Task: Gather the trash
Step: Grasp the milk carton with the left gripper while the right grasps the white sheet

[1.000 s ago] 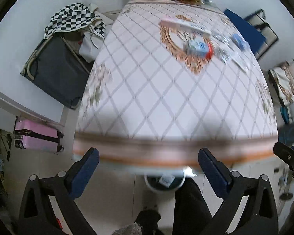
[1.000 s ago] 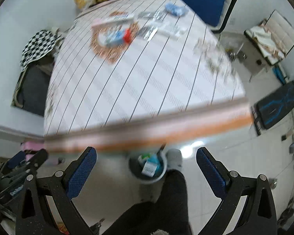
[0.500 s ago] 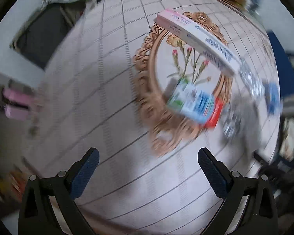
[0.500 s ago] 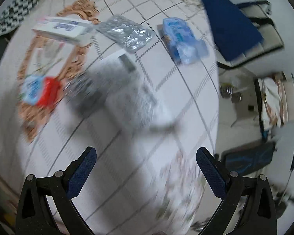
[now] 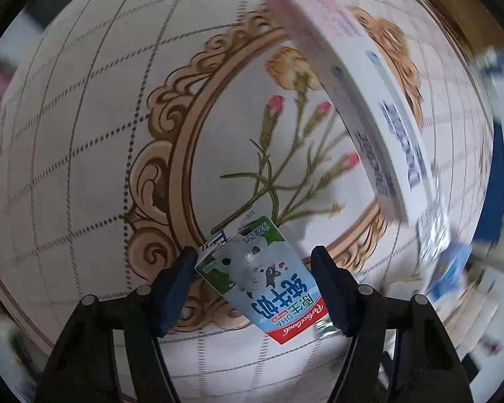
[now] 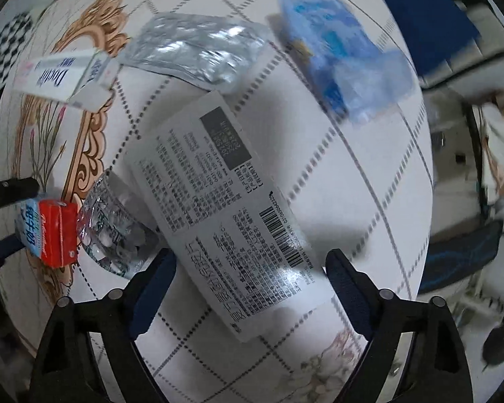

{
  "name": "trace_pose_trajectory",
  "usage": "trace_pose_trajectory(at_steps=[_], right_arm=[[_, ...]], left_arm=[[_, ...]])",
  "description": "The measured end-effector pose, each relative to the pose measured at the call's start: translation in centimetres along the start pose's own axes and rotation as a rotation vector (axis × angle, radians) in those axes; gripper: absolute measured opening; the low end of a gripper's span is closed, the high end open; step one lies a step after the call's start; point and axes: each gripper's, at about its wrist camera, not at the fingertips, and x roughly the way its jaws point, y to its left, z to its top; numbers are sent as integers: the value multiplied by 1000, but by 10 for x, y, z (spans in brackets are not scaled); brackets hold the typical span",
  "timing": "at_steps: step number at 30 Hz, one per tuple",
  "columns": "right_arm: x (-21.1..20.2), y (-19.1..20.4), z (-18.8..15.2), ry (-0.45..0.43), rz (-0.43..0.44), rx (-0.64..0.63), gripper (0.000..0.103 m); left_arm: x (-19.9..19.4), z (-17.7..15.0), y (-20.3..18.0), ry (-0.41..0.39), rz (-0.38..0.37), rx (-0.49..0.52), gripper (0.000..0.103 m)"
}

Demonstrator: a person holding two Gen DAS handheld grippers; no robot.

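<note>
Both of my tools have come in from the surface's near edge since a second ago, and now point straight down over the trash lying on the patterned cloth.

Through the left wrist camera, my left tool [image 5: 253, 263] straddles the small milk carton [image 5: 263, 283], which lies on its side over the near rim of the cloth's gold oval frame. Its jaws have just been closing. The left pad sits right at the carton's green-topped end; the right pad seems just short of the carton's side, so I do not count it as gripped. Farther off and to the right lies the long white and pink box [image 5: 349, 87], tilted across the floral print on the surface [image 5: 84, 134].

Through the right wrist camera, my right tool [image 6: 250, 265] stands over the flat white printed packet [image 6: 225, 208], whose near half lies between the fingers. These jaws have also just been closing, yet both pads stand clear of the packet. A crumpled clear wrapper [image 6: 114, 231] lies at its left, partly beneath it, touching the carton's red end. Farther off lie a silver foil pouch [image 6: 195, 50] and a blue plastic pack [image 6: 339, 60].
</note>
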Motion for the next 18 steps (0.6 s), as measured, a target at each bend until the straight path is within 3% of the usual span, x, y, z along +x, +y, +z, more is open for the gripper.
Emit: trace_pose_trajectory(at_steps=[2,4,6,8,11,13,14,15,16,18], right_arm=[[3,-15,-10,35,11,67,86],[7,-27,-27,104,49,121,86],[11,-33,-41,174,124,141,86],[6,-36,-48,151,127,126,87],[0,-39,-48,77,64,117,89],[3,-37,-41,61,79,133,89],[3,-35,-37,49,87,139,89],[4,-34,-32,25,84,142,89],[4,-33,-28,5,76,141,89],[4,-28,-20,-26,46,129,86]], left_arm=[[-3,-15,-8,-14,56,170,67],[-4,-35,-15,-39,159,375,67],[-2,-53,-8,-47,224,481,67],[2,-56,5,-22,206,434,67],[8,-54,23,9,120,296,67],[10,-55,28,2,90,249,67],[10,-56,29,-14,94,237,65],[9,-57,28,-28,90,238,54],[7,-61,26,-43,105,254,51],[6,-73,18,-56,110,331,51]])
